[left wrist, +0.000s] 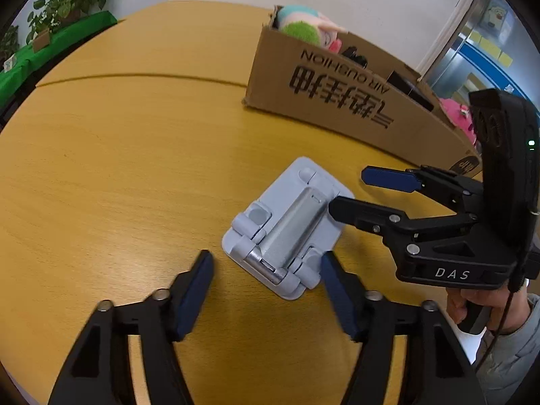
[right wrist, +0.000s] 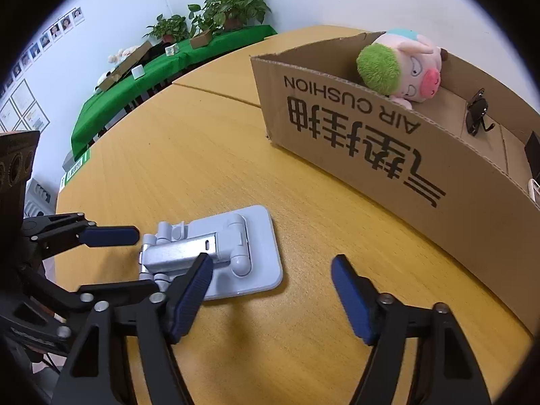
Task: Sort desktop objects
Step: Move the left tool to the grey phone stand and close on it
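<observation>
A folded pale grey phone stand (left wrist: 287,226) (right wrist: 236,253) with a metal arm lies flat on the wooden table (left wrist: 118,168). My left gripper (left wrist: 265,260) is open just above the table, and the stand's near corner sits between its blue pads without touching them. My right gripper (right wrist: 271,263) (left wrist: 347,190) is open too. Its left finger (right wrist: 192,290) hangs over the stand's edge, and most of the gap is over bare table. A cardboard box (left wrist: 337,94) (right wrist: 371,155) printed "AIR CUSHION" stands behind, with a plush toy (right wrist: 401,67) and black sunglasses (right wrist: 476,114) inside.
A person's hand (left wrist: 472,303) holds the right gripper's handle. A side table under green cloth (right wrist: 152,77) with potted plants (right wrist: 233,3) lines the far wall. A seam (left wrist: 135,76) crosses the tabletop behind the stand.
</observation>
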### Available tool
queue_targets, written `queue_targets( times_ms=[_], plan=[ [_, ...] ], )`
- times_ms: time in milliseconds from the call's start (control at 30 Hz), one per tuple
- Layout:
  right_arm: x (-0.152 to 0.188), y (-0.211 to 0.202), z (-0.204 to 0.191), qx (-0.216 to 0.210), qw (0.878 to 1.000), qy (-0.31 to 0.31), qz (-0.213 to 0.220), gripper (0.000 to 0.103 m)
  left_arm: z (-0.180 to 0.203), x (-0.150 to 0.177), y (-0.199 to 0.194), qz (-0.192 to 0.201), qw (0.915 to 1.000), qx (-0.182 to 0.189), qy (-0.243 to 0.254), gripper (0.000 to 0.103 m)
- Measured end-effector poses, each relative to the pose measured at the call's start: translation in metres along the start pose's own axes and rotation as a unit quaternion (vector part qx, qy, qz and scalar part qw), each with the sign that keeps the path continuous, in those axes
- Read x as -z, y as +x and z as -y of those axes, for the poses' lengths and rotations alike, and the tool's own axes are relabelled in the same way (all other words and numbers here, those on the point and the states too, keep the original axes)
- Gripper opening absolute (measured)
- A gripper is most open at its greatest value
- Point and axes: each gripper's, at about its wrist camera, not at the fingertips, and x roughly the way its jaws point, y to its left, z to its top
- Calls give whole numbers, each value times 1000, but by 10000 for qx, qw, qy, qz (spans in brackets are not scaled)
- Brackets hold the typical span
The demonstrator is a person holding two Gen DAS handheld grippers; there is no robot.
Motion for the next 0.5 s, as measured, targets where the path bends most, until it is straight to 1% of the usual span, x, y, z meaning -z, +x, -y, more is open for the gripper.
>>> queue_targets(
  times_ms=[100, 200, 233, 367, 500],
  plan=[
    [0, 6, -5, -119, 9998, -163, -81, 50, 1, -4, 1, 95, 9997, -226, 35, 57],
    [2, 8, -6, -327, 9994, -121, -55, 41, -1, -5, 2, 128, 9996, -256, 24, 54],
    [1, 9, -5, -364, 9993, -104, -60, 40, -1, -4, 2, 134, 9996, -249, 42, 54],
    [2, 7, -9, -275, 9996, -98, -65, 39, -3, -3, 2, 155, 9996, -200, 125, 52],
    [14, -2, -13, -116, 9999, 100, -71, 39, -7, -6, 3, 114, 9997, 7, 211, 40]
  ],
)
